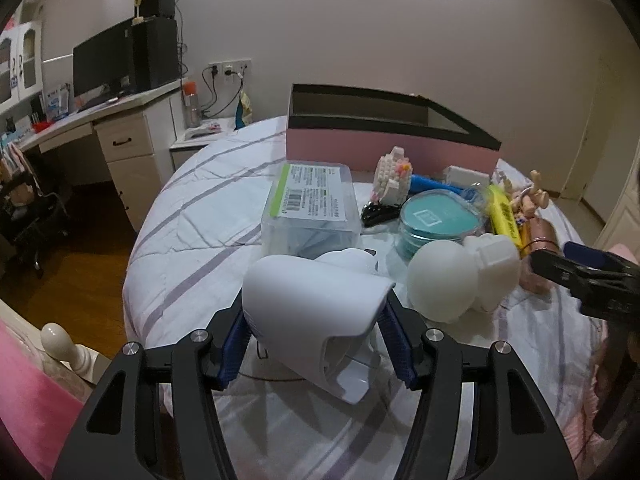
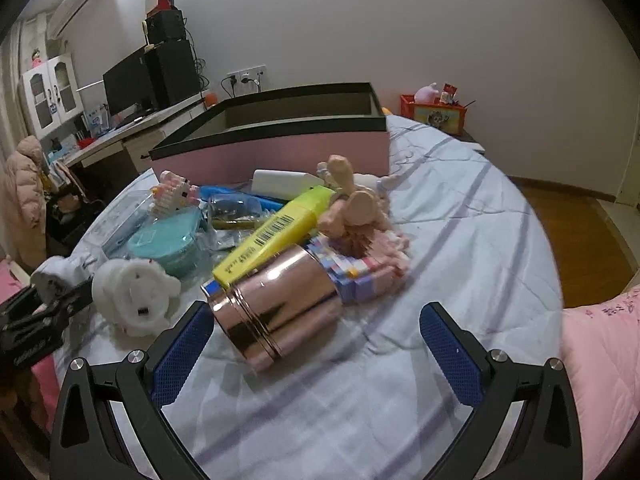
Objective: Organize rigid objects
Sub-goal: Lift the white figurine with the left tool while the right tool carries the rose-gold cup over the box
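Note:
My left gripper (image 1: 316, 320) is shut on a white curved plastic device (image 1: 312, 304), with a blue pad against each side. Beside it lie a white round toy (image 1: 460, 276), a teal round tin (image 1: 436, 220) and a yellow highlighter (image 1: 504, 212). My right gripper (image 2: 316, 312) stands wide open and holds nothing. A rose-gold metal cylinder (image 2: 276, 308) lies on its side just ahead of that gripper, close to the left finger. Behind the cylinder are the highlighter (image 2: 272, 236), a wooden figure (image 2: 344, 200) and a pastel block model (image 2: 368, 272). The pink box with a black rim (image 2: 280, 152) stands open at the back.
All of this sits on a bed with a striped quilt (image 1: 192, 216). A clear lidded box with a green label (image 1: 312, 204) and a white block figure (image 1: 394, 176) lie before the pink box. A desk with a monitor (image 1: 104, 64) stands left. A bedpost knob (image 1: 56, 340) is near left.

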`<state>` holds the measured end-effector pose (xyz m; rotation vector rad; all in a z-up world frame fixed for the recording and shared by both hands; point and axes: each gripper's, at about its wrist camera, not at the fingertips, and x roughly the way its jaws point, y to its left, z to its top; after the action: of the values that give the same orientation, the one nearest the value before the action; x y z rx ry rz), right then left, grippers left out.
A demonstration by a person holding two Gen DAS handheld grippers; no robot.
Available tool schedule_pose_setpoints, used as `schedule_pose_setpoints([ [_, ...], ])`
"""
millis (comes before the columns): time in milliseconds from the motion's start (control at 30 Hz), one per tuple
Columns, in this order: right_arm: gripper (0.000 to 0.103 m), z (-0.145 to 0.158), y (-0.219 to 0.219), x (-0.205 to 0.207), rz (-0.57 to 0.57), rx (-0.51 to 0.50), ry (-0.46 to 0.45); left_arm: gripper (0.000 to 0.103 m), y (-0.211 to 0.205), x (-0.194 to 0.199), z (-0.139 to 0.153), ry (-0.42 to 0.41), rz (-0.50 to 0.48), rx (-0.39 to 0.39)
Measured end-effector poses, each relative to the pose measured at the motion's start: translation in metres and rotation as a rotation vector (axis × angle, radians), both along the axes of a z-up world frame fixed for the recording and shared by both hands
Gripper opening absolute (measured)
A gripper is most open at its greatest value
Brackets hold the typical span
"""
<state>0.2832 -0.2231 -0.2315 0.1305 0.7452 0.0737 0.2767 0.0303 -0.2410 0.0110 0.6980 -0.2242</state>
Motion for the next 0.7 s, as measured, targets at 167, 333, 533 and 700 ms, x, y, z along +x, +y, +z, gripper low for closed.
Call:
schedule_pose_setpoints([
  [167, 0.086, -0.004, 0.009, 0.011, 0.033, 0.007, 0.010, 0.060, -0.002, -0.008, 0.009, -0.015, -0.024, -0.010],
  [333, 0.064, -0.004, 0.015, 0.006, 0.067, 0.011, 0.015, 0.060, -0.005, -0.012, 0.016, -0.031, -0.046, -0.023],
  [533, 0.062, -0.002, 0.011, -0.010, 0.064, 0.008, -0.003, 0.060, -0.017, -0.019, 0.024, -0.051, -0.077, -0.018],
  [700, 0.061, 0.002, 0.007, -0.021, -0.003, -0.055, 0.005, 0.060, -0.026, -0.021, 0.030, -0.059, -0.097, -0.024],
])
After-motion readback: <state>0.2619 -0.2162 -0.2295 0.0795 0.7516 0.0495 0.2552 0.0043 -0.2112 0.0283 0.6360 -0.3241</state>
